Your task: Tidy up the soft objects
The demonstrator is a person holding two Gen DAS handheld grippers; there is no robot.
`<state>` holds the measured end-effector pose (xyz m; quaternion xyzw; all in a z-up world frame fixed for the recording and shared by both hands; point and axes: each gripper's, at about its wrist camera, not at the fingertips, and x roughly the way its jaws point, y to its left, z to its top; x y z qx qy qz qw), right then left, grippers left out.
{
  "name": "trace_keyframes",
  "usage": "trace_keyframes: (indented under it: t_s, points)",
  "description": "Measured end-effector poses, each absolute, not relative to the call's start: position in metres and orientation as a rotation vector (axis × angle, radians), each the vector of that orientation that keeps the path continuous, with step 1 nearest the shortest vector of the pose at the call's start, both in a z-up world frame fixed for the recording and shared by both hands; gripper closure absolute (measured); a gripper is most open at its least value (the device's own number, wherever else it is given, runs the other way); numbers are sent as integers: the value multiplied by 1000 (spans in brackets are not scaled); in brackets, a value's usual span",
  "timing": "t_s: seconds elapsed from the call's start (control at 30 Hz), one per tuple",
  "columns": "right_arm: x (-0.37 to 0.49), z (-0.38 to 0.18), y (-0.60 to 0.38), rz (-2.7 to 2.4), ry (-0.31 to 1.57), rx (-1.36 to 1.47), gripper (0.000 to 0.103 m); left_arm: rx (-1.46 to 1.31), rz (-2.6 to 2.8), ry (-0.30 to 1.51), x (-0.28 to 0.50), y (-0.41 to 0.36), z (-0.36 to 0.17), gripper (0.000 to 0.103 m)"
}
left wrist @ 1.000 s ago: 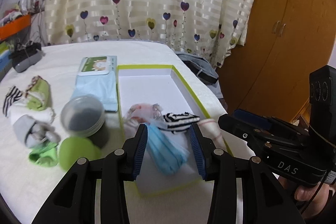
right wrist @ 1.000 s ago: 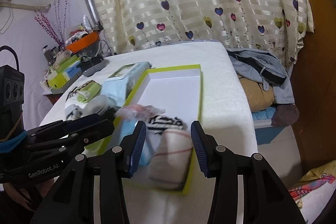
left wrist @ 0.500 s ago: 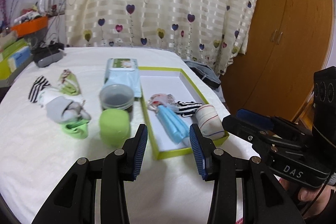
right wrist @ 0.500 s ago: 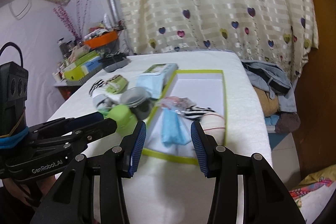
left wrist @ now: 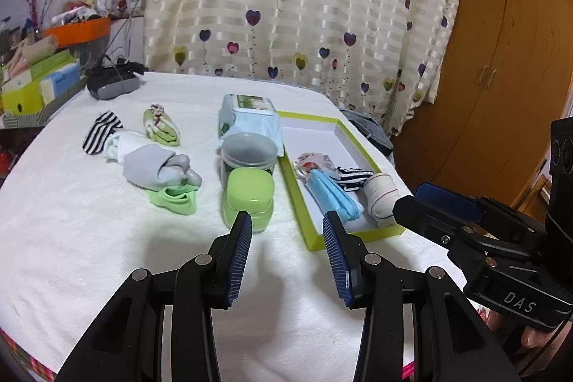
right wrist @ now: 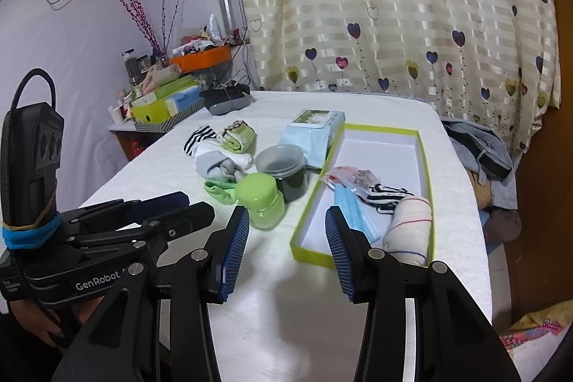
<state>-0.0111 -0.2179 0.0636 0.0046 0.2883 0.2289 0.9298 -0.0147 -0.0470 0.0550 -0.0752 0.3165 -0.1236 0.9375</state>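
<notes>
A lime-edged white box (left wrist: 324, 131) (right wrist: 424, 167) lies on the white table. In its near end lie a blue face mask (left wrist: 331, 194) (right wrist: 352, 208), a striped sock (left wrist: 352, 175) (right wrist: 388, 194), a rolled white sock (left wrist: 379, 199) (right wrist: 410, 226) and a patterned pouch (left wrist: 313, 163). To the left lie loose socks: grey (left wrist: 157, 169) (right wrist: 220, 167), green (left wrist: 173, 199), striped (left wrist: 102, 131) and a green roll (left wrist: 161, 127). My left gripper (left wrist: 286, 255) hangs open and empty over the near table. My right gripper (right wrist: 286, 253) is open and empty too, short of the box.
A lime-lidded jar (left wrist: 249, 199) and a dark jar (left wrist: 249, 156) stand beside the box, a wipes pack (left wrist: 249, 117) behind them. A grey case (left wrist: 112, 86) sits far left, cluttered shelves beyond. Heart curtain behind, wooden wardrobe (left wrist: 501, 59) right, clothes (right wrist: 480, 142) past the table's right edge.
Both grippers have drawn back from the box toward the near edge, so the whole table now shows. Both stayed open and empty; the box's contents lie as before.
</notes>
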Motion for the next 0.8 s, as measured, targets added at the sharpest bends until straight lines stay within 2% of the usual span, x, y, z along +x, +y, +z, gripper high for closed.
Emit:
trace_keyframes:
  t_s: [0.33,0.8]
  points:
    - [-3,61,-200,485,603,-16,51,-203,-246,670,-8,-24,43,63]
    - [24,56,-162,551,645,-60,51,-315,-130,698,26,39,25,63]
